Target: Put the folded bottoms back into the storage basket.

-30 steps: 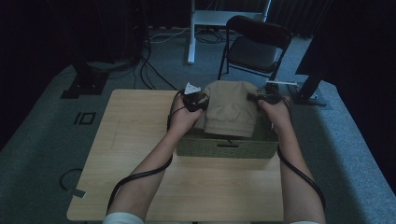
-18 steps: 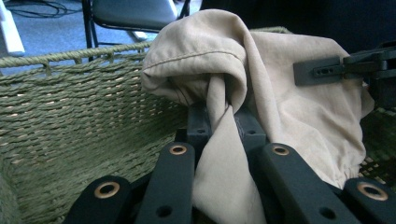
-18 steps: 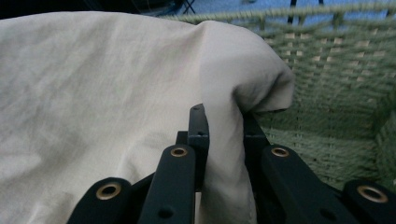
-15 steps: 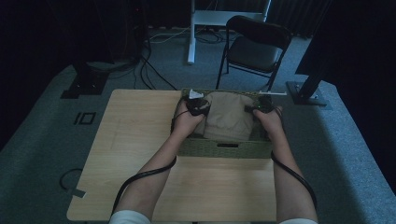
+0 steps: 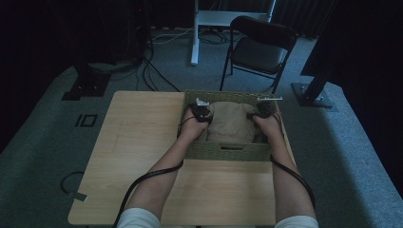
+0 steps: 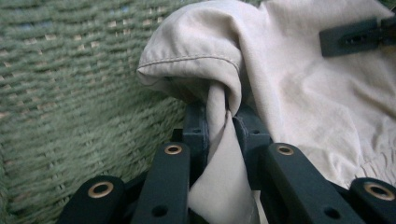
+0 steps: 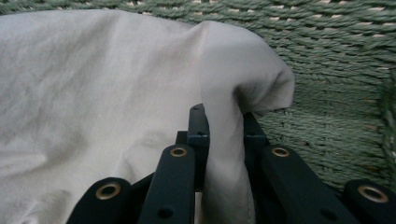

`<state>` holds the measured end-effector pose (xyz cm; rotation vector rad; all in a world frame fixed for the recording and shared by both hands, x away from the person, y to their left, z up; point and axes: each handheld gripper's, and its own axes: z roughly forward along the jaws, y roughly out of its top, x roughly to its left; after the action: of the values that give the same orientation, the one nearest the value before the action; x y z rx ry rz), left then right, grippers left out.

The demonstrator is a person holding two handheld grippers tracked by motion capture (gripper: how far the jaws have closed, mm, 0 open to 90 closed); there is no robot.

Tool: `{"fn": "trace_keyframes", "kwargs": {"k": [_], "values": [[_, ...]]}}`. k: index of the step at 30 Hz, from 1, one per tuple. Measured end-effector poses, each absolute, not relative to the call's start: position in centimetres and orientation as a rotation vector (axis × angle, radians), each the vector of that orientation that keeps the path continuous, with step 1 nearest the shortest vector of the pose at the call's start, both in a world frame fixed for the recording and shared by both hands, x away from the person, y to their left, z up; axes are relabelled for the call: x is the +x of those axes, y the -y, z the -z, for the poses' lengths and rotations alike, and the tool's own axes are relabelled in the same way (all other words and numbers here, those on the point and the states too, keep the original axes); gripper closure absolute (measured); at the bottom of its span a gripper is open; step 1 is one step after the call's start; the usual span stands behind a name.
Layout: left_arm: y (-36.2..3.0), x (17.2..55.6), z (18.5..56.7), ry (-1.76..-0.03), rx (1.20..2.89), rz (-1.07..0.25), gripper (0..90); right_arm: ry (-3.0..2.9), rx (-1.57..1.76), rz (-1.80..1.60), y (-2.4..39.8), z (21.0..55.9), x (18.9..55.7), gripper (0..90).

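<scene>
cloth [image 6: 299, 93]: soft matt beige fabric, stitched hem | basket [image 5: 223, 151]: rough woven green fibre | tools' jaws: matt black plastic (brass-coloured rivets) | worktop [image 5: 138, 142]: pale smooth wood-grain | floor [image 5: 43, 142]: grey carpet

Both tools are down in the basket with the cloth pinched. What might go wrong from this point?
1. Each tool grips only a narrow fold: the left tool and right tool are shut on bunched edges of the beige cloth, so a fold may slip out if pulled.
2. Both tools sit close to the woven green basket walls; a jaw might catch the weave.
3. Opening one tool first could leave the cloth lying unevenly.
</scene>
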<state>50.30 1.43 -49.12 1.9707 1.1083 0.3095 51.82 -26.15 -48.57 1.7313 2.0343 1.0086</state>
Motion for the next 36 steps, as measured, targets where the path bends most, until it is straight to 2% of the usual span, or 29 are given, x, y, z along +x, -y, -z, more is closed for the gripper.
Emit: {"fn": "trace_keyframes", "kwargs": {"k": [5, 10, 11, 13, 16, 20, 21, 22, 24, 25, 28, 30, 34, 36], "values": [[-1.4, 50.6, 49.7, -1.150, 1.975, -0.322, 74.1, -2.046, 1.717, -0.914, 25.6, 49.3, 52.4, 79.0], [-1.4, 50.7, 49.9, -1.169, 2.001, -0.325, 67.2, -2.040, 1.702, -0.856, 25.3, 49.8, 52.6, 73.7], [-1.3, 50.7, 50.0, -1.170, 2.006, -0.326, 64.4, -2.031, 1.708, -0.824, 25.3, 50.1, 52.6, 68.1], [-1.4, 50.7, 50.2, -1.183, 2.004, -0.314, 64.3, -2.027, 1.722, -0.815, 25.3, 50.2, 52.6, 66.6], [-1.6, 50.7, 50.5, -1.207, 2.010, -0.324, 59.3, -2.030, 1.752, -0.782, 25.5, 50.7, 52.4, 56.0], [-1.5, 50.7, 50.6, -1.228, 2.013, -0.347, 46.4, -2.051, 1.718, -0.791, 25.9, 51.0, 52.3, 48.1], [-1.4, 50.7, 50.6, -1.238, 2.005, -0.354, 45.2, -2.044, 1.713, -0.816, 25.9, 51.0, 52.3, 40.6], [-1.4, 50.8, 50.5, -1.247, 1.999, -0.360, 45.2, -2.044, 1.713, -0.816, 25.9, 51.0, 52.3, 40.6], [-1.4, 50.8, 50.1, -1.269, 1.981, -0.386, 37.9, -2.023, 1.702, -0.841, 26.0, 50.9, 52.2, 34.5], [-1.4, 50.8, 49.9, -1.263, 1.989, -0.397, 37.9, -2.014, 1.685, -0.842, 26.1, 50.8, 52.2, 32.5], [-1.5, 50.9, 49.1, -1.223, 1.975, -0.395, 29.8, -1.982, 1.671, -0.961, 26.2, 50.2, 52.2, 17.8], [-1.5, 50.9, 48.6, -1.195, 1.987, -0.410, 29.2, -1.989, 1.670, -0.966, 26.2, 50.1, 52.2, 17.8], [-1.3, 50.7, 47.9, -1.177, 2.001, -0.388, 19.4, -1.999, 1.637, -0.944, 26.1, 49.1, 52.0, 17.8], [-1.3, 50.5, 47.2, -1.159, 2.011, -0.385, 19.5, -1.988, 1.606, -0.953, 25.9, 47.9, 51.9, 15.7]]}}
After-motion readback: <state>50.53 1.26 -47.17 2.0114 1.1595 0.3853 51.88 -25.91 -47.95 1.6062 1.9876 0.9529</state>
